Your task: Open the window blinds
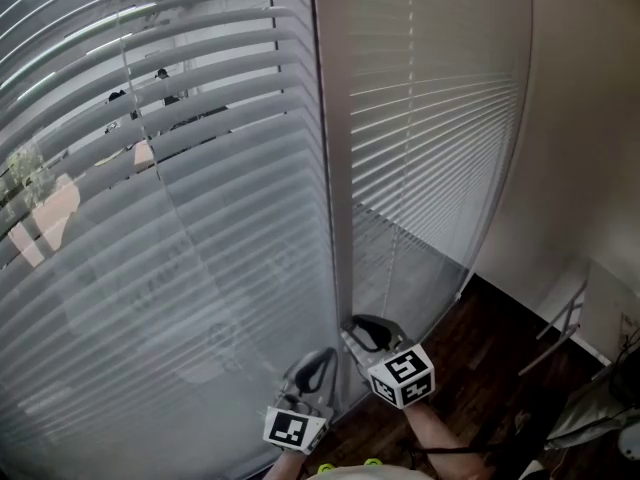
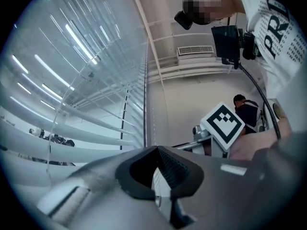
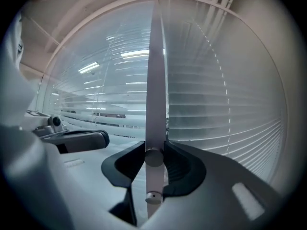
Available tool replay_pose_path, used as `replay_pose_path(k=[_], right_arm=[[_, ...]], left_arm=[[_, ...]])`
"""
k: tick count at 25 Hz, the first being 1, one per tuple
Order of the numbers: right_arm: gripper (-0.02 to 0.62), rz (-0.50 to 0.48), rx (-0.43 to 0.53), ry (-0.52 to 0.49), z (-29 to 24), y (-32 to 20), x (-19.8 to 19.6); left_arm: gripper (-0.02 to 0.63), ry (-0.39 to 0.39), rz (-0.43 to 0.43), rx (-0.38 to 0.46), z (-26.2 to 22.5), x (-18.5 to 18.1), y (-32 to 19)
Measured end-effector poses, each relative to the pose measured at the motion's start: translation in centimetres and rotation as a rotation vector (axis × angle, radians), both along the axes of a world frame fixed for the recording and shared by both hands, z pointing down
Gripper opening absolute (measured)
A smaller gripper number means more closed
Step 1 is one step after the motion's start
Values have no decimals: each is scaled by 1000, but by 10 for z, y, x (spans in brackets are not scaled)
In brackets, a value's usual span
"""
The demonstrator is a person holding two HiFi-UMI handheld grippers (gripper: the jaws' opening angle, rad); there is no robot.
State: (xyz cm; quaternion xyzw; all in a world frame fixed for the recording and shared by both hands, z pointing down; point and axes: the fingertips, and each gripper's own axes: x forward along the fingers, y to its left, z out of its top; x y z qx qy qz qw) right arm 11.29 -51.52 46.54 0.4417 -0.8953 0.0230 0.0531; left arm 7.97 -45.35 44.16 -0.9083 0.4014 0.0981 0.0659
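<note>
Right gripper (image 3: pixel 154 151) jaws pinch the blind wand (image 3: pixel 154 80); left gripper (image 2: pixel 158 150) jaws pressed together.

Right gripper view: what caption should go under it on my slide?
The right gripper has its jaws shut on the wand, with blinds behind.

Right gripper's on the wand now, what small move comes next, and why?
Probably twist the wand in place. The right gripper has its fingers clamped on it, and the right blind looks shut, while the left blind shows the outside.
</note>
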Motion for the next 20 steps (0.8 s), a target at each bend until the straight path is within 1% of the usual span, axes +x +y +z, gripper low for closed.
replay_pose_path(k=[1, 3, 6, 9, 11, 14, 16, 17, 19, 20], right_arm=[[127, 1, 8, 15, 0, 0, 0], [129, -1, 27, 53, 1, 0, -1], [132, -11, 70, 142, 0, 3, -3], [132, -22, 142, 221, -10, 10, -5], [132, -32, 197, 293, -16, 15, -4], [136, -56, 267, 439, -16, 19, -4], [173, -79, 305, 540, -11, 20, -7], [176, -88, 333, 608, -7, 20, -9], [176, -93, 420, 802, 2, 19, -12], [175, -89, 468, 908, 8, 17, -13]], left_arm=[[-6, -8, -1, 2, 0, 0, 0], [-6, 12, 3, 8, -2, 1, 1], [-6, 23, 7, 12, -3, 1, 3], [-6, 20, 2, 15, -4, 0, 4], [-6, 20, -1, 16, -4, -1, 3], [-6, 16, -4, 16, -4, 0, 1], [-6, 16, -3, 15, -4, 1, 0], [-6, 10, -4, 11, -4, 2, -1], [-6, -8, -6, 3, -3, 3, -2], [-6, 0, -3, 5, -3, 3, -2]])
